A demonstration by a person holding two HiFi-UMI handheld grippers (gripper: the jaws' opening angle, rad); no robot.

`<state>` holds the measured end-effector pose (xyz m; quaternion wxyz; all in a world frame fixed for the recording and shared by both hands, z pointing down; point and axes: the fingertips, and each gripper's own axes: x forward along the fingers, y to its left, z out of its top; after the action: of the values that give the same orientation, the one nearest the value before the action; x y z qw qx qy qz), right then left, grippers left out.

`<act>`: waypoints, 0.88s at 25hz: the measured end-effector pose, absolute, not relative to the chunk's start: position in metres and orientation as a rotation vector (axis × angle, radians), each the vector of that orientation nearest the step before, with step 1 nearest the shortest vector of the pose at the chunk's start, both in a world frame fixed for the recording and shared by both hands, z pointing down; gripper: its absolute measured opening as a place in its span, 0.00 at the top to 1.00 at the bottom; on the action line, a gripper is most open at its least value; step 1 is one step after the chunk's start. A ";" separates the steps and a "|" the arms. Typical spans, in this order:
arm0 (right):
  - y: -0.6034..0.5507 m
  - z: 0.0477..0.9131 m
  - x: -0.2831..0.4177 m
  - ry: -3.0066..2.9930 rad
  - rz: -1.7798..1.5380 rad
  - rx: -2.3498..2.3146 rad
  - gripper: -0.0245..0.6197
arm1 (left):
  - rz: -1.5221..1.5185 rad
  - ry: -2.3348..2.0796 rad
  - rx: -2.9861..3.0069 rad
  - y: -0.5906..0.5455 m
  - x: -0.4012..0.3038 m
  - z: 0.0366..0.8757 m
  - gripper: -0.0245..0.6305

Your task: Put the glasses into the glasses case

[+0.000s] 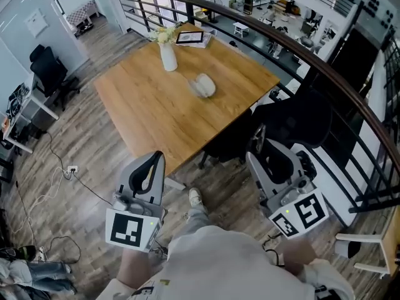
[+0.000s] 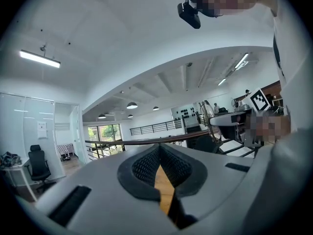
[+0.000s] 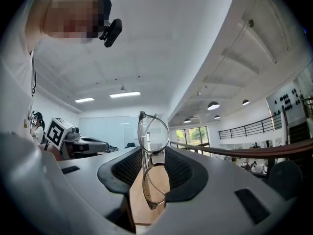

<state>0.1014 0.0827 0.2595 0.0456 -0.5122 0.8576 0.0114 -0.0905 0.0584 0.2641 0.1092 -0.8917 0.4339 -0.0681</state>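
Note:
A pale oval glasses case (image 1: 203, 85) lies on the wooden table (image 1: 150, 105), far ahead of both grippers; it is too blurred to tell whether its lid is open. My right gripper (image 1: 259, 147) is held low in front of the person's body, short of the table's near edge. It is shut on a pair of thin-framed glasses (image 3: 153, 136), which stand upright between its pads (image 3: 178, 173), one lens above the jaws. My left gripper (image 1: 152, 161) hangs at the same height on the left. Its jaws (image 2: 160, 153) are shut with nothing between them.
A white vase with flowers (image 1: 167, 54) and a tablet (image 1: 190, 38) stand at the table's far end. A black office chair (image 1: 294, 120) sits at the table's near right side. A dark railing (image 1: 300, 49) curves behind it. Cables lie on the wooden floor (image 1: 56, 167).

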 end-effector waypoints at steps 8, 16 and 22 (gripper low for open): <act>-0.021 0.259 0.078 2.636 0.011 -1.628 0.70 | -0.293 1.260 -2.708 -0.046 -0.107 0.271 0.94; -0.123 0.275 0.052 2.635 -0.039 -1.710 0.71 | -0.307 1.214 -2.762 -0.139 -0.134 0.280 0.94; -0.171 0.275 0.039 2.643 -0.054 -1.714 0.71 | -0.312 1.241 -2.749 -0.191 -0.156 0.286 0.94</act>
<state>0.0388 -0.1712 0.2745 -0.0047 -0.5440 0.8389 -0.0170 -0.1556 -0.1905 0.2861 0.0545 -0.9052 0.4087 -0.1026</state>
